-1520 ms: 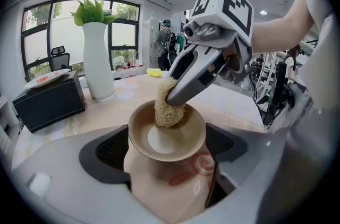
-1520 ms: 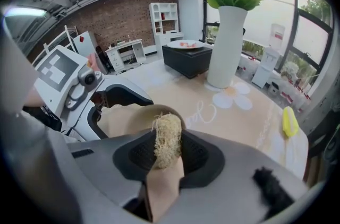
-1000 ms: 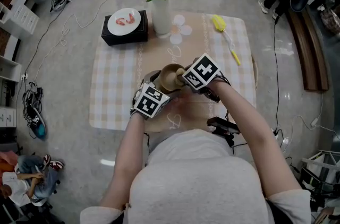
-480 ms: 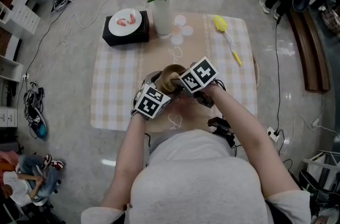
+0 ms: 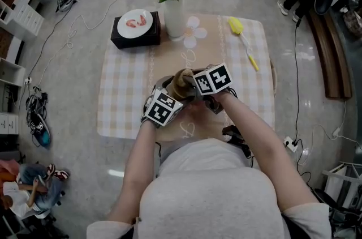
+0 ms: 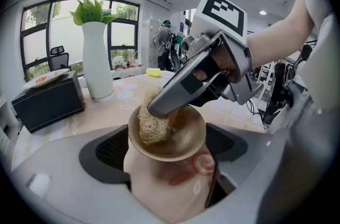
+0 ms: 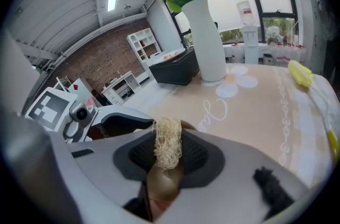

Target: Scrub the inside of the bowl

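A brown bowl [image 6: 175, 138] with a pale outside bearing red marks is held tilted above the table, my left gripper [image 6: 167, 156] shut on its lower wall. A pale straw-coloured scrubber [image 6: 153, 122] lies against the bowl's inner wall, and my right gripper [image 7: 168, 156] is shut on that scrubber [image 7: 168, 144]. In the head view the bowl [image 5: 182, 82] sits between the left gripper [image 5: 164, 106] and the right gripper [image 5: 210, 84], over the table's near middle. The right gripper's fingers [image 6: 180, 91] reach down into the bowl.
A white vase with a green plant [image 5: 171, 5] stands at the table's back. A black box with a white plate [image 5: 136, 25] on it is at the back left. A yellow brush [image 5: 242, 39] lies at the back right. The checked tablecloth [image 5: 121, 90] covers the table.
The right gripper has shifted slightly left and back over the bowl with the scrubber. The left gripper and the bowl have stayed about where they were.
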Demonstrator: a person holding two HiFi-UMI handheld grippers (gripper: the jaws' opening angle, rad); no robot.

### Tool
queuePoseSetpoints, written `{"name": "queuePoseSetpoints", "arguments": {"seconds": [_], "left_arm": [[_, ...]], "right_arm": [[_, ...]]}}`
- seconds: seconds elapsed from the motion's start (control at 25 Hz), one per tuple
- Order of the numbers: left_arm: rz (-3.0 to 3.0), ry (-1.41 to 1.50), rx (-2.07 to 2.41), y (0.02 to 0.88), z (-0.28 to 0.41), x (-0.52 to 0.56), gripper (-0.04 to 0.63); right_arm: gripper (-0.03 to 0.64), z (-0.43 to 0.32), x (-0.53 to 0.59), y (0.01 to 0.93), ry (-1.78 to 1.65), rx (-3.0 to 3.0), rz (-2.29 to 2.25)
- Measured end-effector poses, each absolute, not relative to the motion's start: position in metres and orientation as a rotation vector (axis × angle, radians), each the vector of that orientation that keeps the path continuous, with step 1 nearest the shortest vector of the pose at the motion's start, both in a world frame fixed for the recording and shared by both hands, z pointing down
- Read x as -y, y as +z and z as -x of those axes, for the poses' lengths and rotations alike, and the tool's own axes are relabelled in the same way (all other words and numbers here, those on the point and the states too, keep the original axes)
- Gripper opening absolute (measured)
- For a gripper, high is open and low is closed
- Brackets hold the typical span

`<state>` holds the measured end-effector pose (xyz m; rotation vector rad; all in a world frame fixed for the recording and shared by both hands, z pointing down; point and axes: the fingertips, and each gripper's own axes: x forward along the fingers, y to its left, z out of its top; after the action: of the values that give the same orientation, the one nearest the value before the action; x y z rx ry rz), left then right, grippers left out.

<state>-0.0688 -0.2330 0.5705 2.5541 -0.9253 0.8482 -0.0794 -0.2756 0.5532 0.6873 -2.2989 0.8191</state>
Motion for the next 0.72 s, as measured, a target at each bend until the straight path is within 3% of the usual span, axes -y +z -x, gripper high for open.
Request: {"name": "queuePoseSetpoints", "arguments": {"seconds": [0.72], "left_arm": [[-2.539, 0.873, 0.915, 0.576, 0.071, 0.231, 0.466]], "right_arm": [[0.107, 0.043, 0.271, 0.531, 0.563, 2.242, -0.544]]}}
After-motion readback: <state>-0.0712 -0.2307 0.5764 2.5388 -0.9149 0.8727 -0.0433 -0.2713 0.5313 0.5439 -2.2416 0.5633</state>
